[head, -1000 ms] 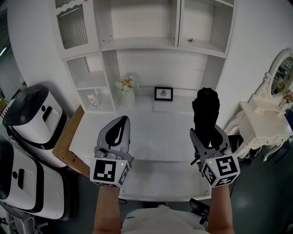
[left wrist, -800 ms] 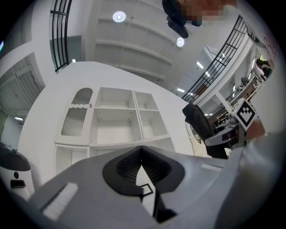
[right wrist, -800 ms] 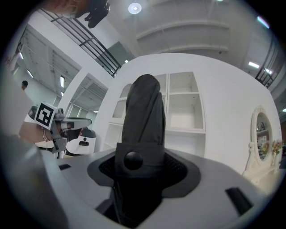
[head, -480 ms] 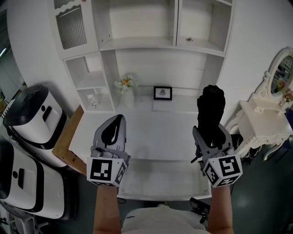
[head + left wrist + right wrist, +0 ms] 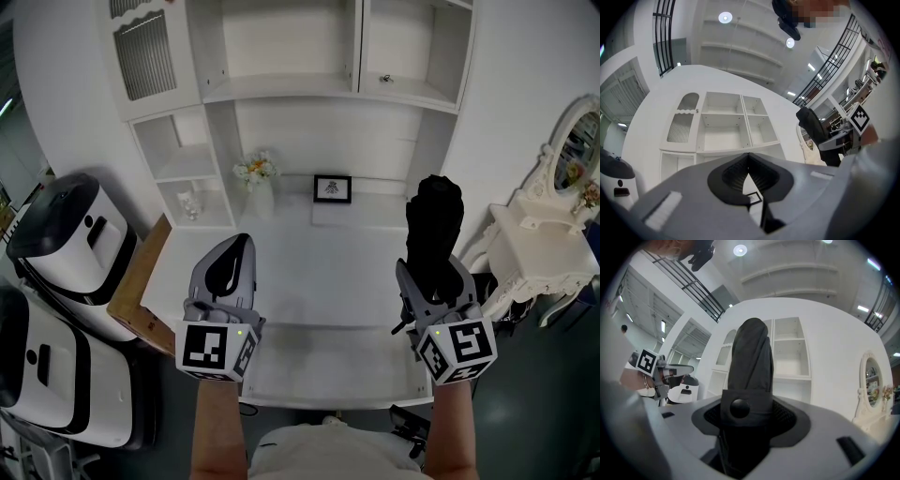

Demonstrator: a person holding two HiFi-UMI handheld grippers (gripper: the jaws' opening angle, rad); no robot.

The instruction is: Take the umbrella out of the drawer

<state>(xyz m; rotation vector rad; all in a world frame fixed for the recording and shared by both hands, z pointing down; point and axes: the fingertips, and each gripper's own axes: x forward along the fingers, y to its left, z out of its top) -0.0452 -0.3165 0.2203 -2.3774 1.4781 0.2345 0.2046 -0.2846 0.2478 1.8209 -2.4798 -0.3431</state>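
Machines (image 5: 58, 246) in white and black stand on the floor at your far left, beside the white desk (image 5: 319, 281). Your left gripper (image 5: 239, 248) hovers over the desk's left part, its jaws pressed together on nothing. Behind it a vase of flowers (image 5: 258, 178) and a small picture frame (image 5: 332, 188) sit by the back wall. Your right gripper (image 5: 433, 274) has its jaws clamped on the folded black umbrella (image 5: 433, 223), held upright over the desk's right end. A white dressing table (image 5: 539, 258) stands further right.
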